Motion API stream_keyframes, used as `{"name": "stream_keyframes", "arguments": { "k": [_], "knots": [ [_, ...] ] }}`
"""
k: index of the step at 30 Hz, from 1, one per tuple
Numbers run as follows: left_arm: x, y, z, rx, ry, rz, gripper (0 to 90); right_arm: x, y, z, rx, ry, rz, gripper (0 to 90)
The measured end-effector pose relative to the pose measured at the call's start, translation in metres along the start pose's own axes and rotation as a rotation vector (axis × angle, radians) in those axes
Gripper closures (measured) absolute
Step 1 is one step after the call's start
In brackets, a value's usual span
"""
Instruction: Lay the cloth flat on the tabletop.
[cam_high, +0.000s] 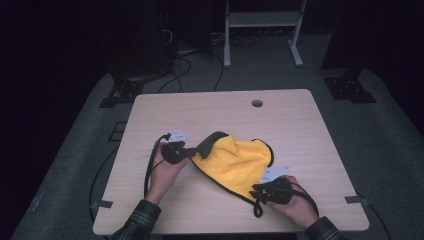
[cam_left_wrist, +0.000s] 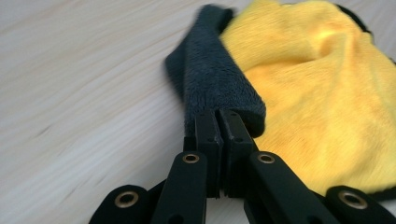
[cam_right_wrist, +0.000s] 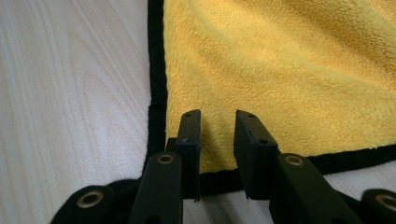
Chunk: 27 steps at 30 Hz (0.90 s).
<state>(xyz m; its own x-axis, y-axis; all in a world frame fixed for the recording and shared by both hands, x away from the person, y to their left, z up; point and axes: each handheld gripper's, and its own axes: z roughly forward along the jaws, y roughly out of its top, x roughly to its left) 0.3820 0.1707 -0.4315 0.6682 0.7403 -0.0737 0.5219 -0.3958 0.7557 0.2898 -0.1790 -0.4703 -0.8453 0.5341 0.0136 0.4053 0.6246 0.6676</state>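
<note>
A yellow cloth (cam_high: 235, 160) with black edging and a grey underside lies bunched in the middle of the wooden table (cam_high: 200, 110). Its left corner is folded over, grey side up (cam_left_wrist: 210, 74). My left gripper (cam_high: 191, 151) (cam_left_wrist: 218, 115) is shut on that grey fold, at the cloth's left end. My right gripper (cam_high: 256, 189) (cam_right_wrist: 218, 119) sits at the cloth's near right corner, jaws apart. The yellow pile (cam_right_wrist: 280, 60) and its black hem show in the gap, lying below the jaws. A hand holds each gripper.
A round hole (cam_high: 257, 103) sits near the table's far edge. Tape marks (cam_high: 102, 204) (cam_high: 352, 199) sit near both front corners. Cables trail off the table's left edge (cam_high: 150, 165). A metal frame (cam_high: 262, 30) and floor cables stand beyond the table.
</note>
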Motion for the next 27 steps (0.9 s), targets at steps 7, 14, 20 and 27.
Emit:
{"name": "stream_keyframes", "arguments": {
  "k": [7, 14, 20, 27],
  "knots": [
    [0.015, -0.030, 0.001, 0.102, 0.001, -0.060, 80.3, -0.001, 0.002, 0.001, 0.006, -0.003, -0.003, 74.3],
    [-0.005, -0.003, -0.018, -0.027, -0.020, 0.029, 70.4, -0.001, 0.002, 0.001, 0.007, -0.004, -0.007, 73.9],
    [-0.028, 0.005, 0.009, 0.044, -0.041, 0.112, 62.5, -0.001, 0.002, 0.001, 0.006, -0.006, -0.010, 73.3],
    [-0.027, -0.002, 0.033, 0.145, -0.010, 0.125, 76.7, 0.003, 0.004, -0.004, -0.029, 0.026, 0.013, 61.5]
  ]
}}
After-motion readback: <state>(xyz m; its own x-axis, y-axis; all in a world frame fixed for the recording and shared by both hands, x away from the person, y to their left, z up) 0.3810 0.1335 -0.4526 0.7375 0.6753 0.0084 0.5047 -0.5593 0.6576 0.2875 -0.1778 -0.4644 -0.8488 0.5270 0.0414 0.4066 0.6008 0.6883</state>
